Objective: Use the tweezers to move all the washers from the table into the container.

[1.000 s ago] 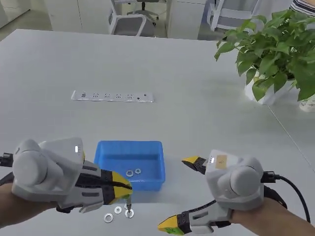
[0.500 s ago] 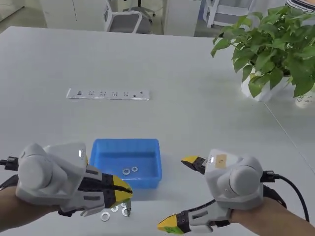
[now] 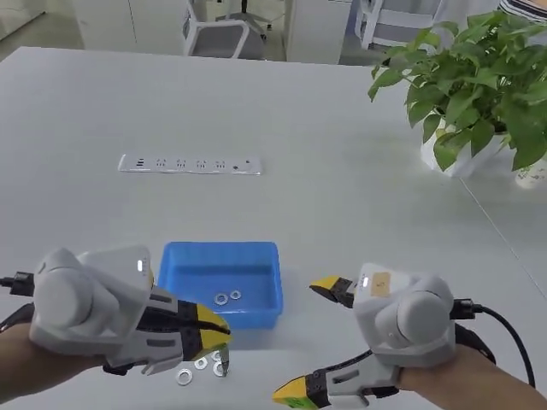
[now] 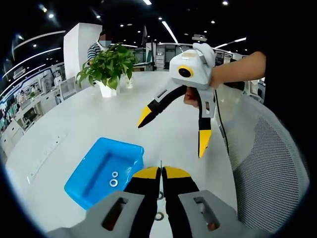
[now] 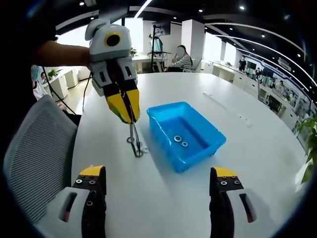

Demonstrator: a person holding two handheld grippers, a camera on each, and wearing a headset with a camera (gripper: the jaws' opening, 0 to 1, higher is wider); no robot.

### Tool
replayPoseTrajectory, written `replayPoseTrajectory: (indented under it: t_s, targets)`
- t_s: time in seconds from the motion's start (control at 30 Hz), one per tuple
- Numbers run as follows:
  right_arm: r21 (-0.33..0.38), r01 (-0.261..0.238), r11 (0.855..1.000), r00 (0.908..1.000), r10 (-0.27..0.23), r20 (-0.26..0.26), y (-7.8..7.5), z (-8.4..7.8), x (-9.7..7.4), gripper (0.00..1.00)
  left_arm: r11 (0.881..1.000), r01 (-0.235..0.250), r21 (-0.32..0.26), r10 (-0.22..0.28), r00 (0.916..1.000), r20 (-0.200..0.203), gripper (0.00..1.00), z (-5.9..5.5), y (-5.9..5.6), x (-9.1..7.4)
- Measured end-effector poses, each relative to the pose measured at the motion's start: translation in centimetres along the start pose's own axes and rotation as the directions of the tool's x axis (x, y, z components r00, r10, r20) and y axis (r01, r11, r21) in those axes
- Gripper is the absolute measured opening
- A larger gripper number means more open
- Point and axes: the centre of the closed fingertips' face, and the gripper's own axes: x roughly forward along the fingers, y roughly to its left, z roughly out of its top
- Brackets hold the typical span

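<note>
My left gripper (image 3: 219,330) is shut on thin metal tweezers (image 3: 220,359), which point down at three loose washers (image 3: 201,365) on the white table just in front of the blue container (image 3: 256,265). In the right gripper view the tweezers (image 5: 134,140) have their tips at one washer (image 5: 139,150); whether they grip it I cannot tell. Two washers (image 3: 228,297) lie inside the container (image 5: 208,134). My right gripper (image 3: 303,342) hovers open to the right of the container, with nothing between its fingers. From the left gripper view it (image 4: 172,134) hangs ahead above the table.
A white power strip (image 3: 190,165) lies beyond the container. A potted green plant (image 3: 479,81) stands at the far right. Office chairs (image 3: 218,34) stand past the table's far edge. A mesh chair back (image 5: 29,148) is near the table's front edge.
The head camera shifted a little. The left gripper and tweezers stay over the loose washers, and the right gripper holds about the same place, open.
</note>
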Motion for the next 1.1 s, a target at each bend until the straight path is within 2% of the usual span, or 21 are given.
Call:
replayPoseTrajectory:
  t_s: [0.23,0.5,0.8,1.1]
  targets:
    - [-0.078,-0.074,0.994,0.9971,0.075,0.01,1.5,0.8,1.0,0.64,1.0,0.007,-0.009,-0.007,1.0,0.0,0.06,0.0,-0.2,0.0]
    - [-0.156,-0.155,0.976,0.9875,0.157,0.002,3.1,1.5,2.9,0.42,1.0,0.013,-0.007,-0.013,0.9999,-0.006,0.06,0.0,-0.5,-0.1]
    - [-0.208,-0.202,0.957,0.979,0.203,-0.016,3.7,2.0,4.6,0.33,1.0,0.014,-0.007,-0.014,0.9998,-0.013,0.06,0.0,-0.5,-0.3]
    - [-0.262,-0.243,0.934,0.9699,0.236,-0.058,4.3,1.6,5.7,0.25,1.0,0.013,-0.014,-0.014,0.9998,-0.013,0.06,-0.1,-0.3,-0.3]
